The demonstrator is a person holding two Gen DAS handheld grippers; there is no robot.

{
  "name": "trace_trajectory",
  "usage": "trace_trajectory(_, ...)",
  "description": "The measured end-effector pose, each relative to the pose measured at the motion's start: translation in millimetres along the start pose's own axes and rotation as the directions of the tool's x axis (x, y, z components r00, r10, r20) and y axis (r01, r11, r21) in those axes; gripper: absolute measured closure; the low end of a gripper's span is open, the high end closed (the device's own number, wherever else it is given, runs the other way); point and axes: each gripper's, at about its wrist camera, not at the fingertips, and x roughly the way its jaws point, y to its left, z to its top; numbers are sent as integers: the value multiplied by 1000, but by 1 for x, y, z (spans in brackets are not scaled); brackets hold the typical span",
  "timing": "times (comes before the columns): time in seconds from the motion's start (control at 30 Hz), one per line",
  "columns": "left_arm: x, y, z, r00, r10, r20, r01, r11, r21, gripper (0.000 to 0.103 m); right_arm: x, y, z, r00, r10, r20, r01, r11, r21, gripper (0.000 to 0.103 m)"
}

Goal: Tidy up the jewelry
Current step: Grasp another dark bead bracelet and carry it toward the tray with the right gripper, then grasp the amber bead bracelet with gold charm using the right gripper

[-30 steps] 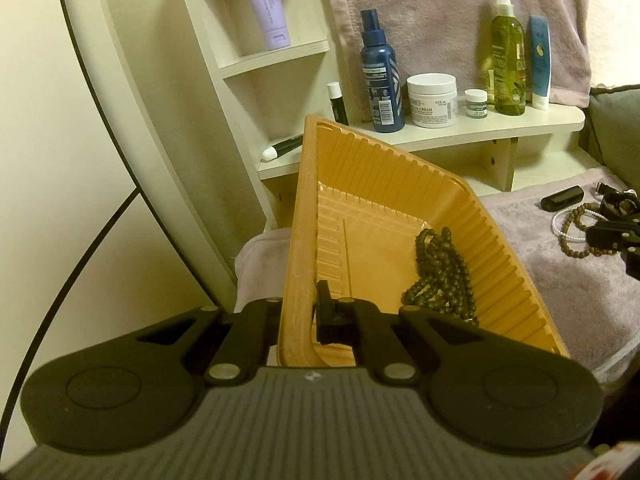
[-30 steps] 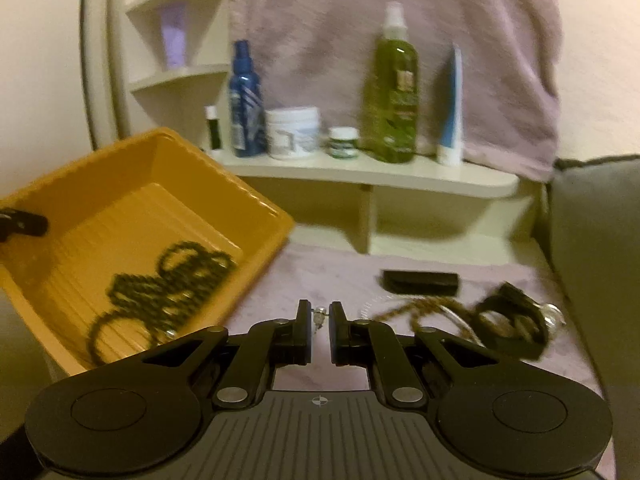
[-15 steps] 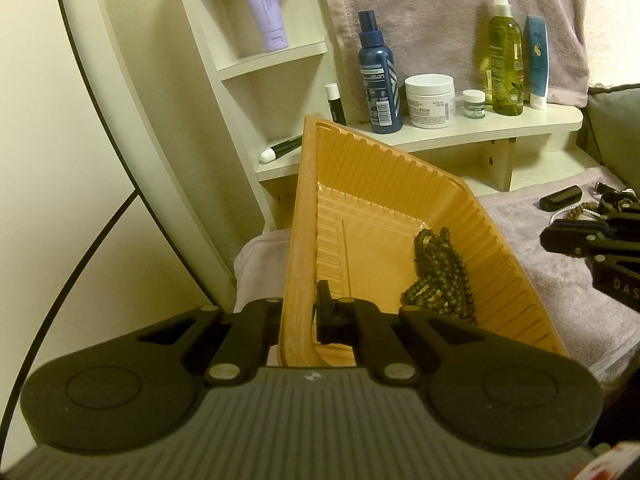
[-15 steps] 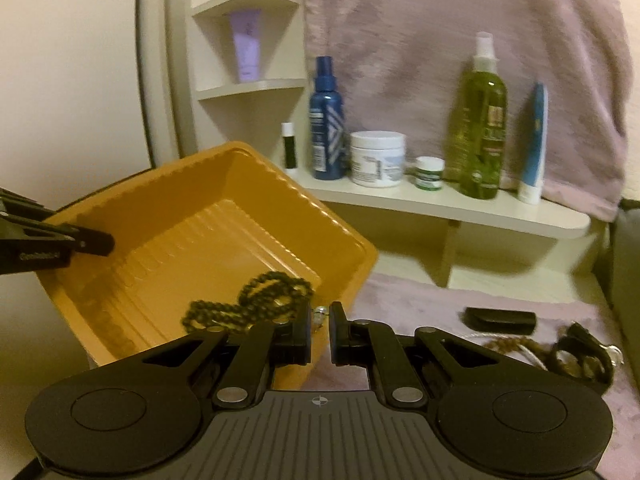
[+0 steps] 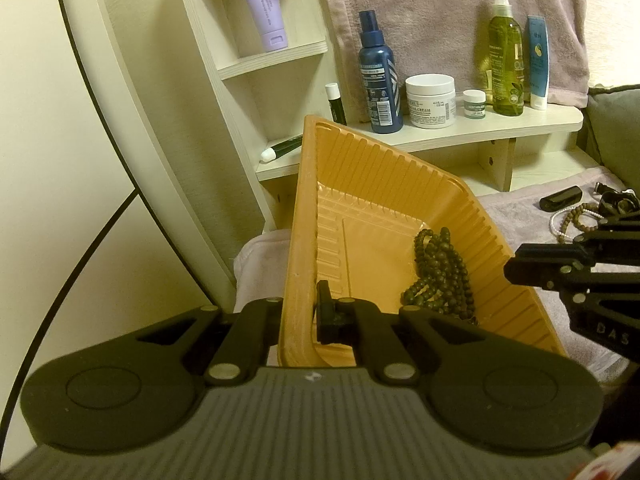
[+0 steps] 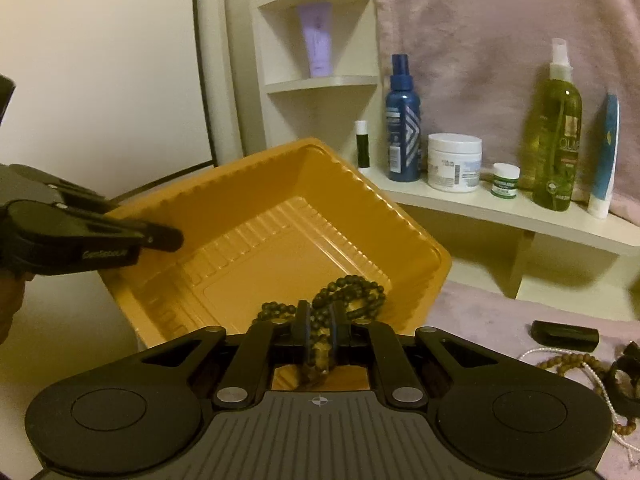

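The left gripper (image 5: 305, 312) pinches the tilted orange tray's (image 5: 396, 184) near rim. Over the tray's dark beads (image 6: 352, 292), the right gripper's (image 6: 319, 322) fingers stand slightly apart, nothing visibly held.

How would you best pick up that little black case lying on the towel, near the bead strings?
Take the black case across its narrow width, near the middle, coming down from above. It lies flat on the towel, long and slim, so its two long sides look easiest to close a gripper on. The bead strings lie in front, apart from it.
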Motion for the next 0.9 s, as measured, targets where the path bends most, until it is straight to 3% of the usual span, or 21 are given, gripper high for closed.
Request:
trace_trajectory(0.2, 0, 0, 0, 1000, 1, 0, -1, 1000, 1, 99, -6, -17, -9, 997, -76, -12, 77, 996, 51, 88)
trace_trajectory(0.37, 0, 0, 0, 1000, -1, 1, 1, 1000, 1, 99, -15, -43, -25, 981, -187, -56, 193, 975, 111, 88)
trace_trajectory(0.7, 0, 1, 0, 1000, -1, 0, 1, 1000, 3, 99, -40, -99, -52, 913, -387, -130, 406, 894, 189, 88)
trace_trajectory(0.9, 0, 1, -1, 1000, 0, 0, 0, 1000, 6, 99, -42, -119, -63, 879, -442, -181, 471, 865, 176, 88)
